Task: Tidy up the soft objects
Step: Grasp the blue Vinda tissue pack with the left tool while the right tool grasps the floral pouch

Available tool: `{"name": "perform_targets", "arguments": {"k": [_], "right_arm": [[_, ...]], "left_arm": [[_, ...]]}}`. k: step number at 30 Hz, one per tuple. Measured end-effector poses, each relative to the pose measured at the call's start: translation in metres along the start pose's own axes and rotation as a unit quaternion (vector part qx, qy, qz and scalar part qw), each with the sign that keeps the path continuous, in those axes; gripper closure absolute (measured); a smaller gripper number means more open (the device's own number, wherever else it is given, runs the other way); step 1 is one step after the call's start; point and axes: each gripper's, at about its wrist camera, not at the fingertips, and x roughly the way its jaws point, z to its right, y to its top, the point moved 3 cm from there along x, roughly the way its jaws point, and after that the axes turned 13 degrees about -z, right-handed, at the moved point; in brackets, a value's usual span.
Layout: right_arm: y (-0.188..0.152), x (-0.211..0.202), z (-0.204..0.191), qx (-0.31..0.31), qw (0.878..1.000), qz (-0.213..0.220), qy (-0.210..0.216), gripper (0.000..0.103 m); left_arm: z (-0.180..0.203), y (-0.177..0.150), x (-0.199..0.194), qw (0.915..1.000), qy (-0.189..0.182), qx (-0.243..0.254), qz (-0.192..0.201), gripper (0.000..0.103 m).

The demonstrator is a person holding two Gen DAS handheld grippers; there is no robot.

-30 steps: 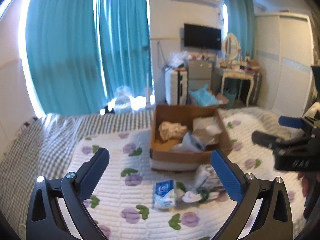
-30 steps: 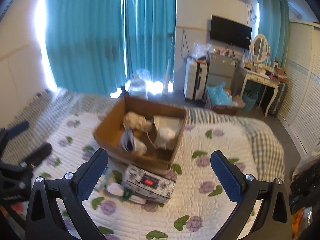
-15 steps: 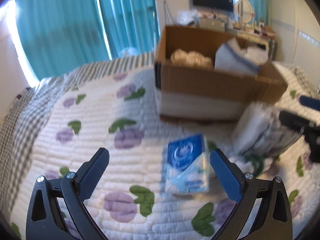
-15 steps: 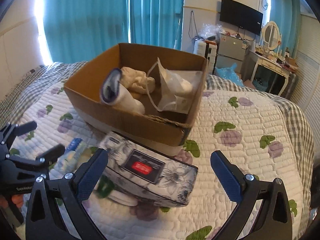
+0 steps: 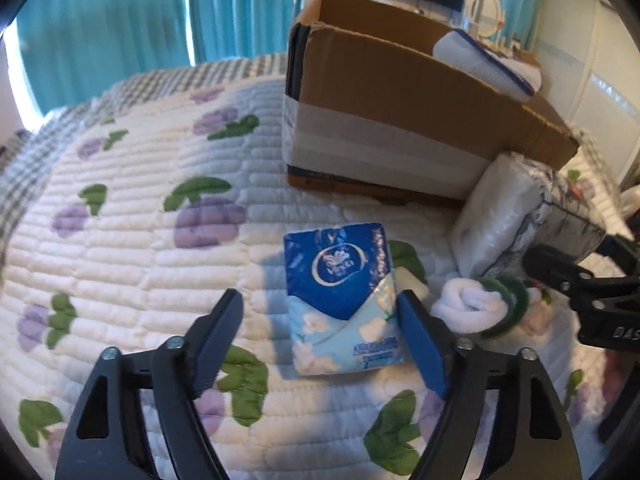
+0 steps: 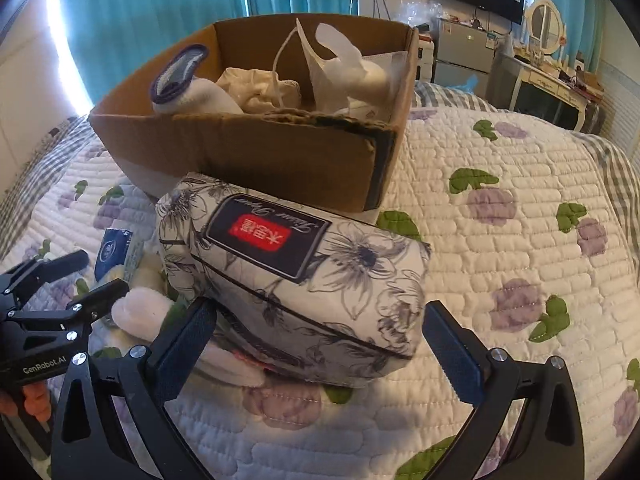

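A blue tissue pack [image 5: 344, 292] lies on the quilt; my open left gripper [image 5: 320, 340] is low over its near end, the right pad beside its edge. A flower-printed tissue pack [image 6: 296, 276] leans by the cardboard box [image 6: 256, 160]; my open right gripper [image 6: 320, 344] straddles its near end. The printed pack also shows in the left wrist view [image 5: 520, 216]. A rolled white sock with green cuff [image 5: 476, 308] lies between the two packs. The box holds a towel roll [image 6: 184, 84], cream cloth and a white bag.
The bed's quilt [image 6: 500, 220] has purple flowers and a checked border. The box in the left wrist view [image 5: 400, 120] stands just behind the packs. A dresser, mirror and fridge [image 6: 468, 48] stand beyond the bed; teal curtains hang behind.
Both grippers have dropped and moved forward: the left one onto the blue tissue pack, the right one onto the printed pack. Both stay open.
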Motion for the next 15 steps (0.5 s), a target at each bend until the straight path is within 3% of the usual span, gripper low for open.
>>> {"name": "perform_targets", "arguments": {"k": [6,15], "right_arm": [[0.0,-0.004,0.0,0.002,1.0,0.014,0.014,0.024],[-0.006,-0.019,-0.003,-0.003,0.999,0.034,0.022,0.052]], "left_arm": [[0.009,-0.003,-0.001,0.9994,-0.029,0.018,-0.002,0.049],[0.012,-0.004,-0.005,0.9987,-0.041,0.031,0.004,0.057]]}}
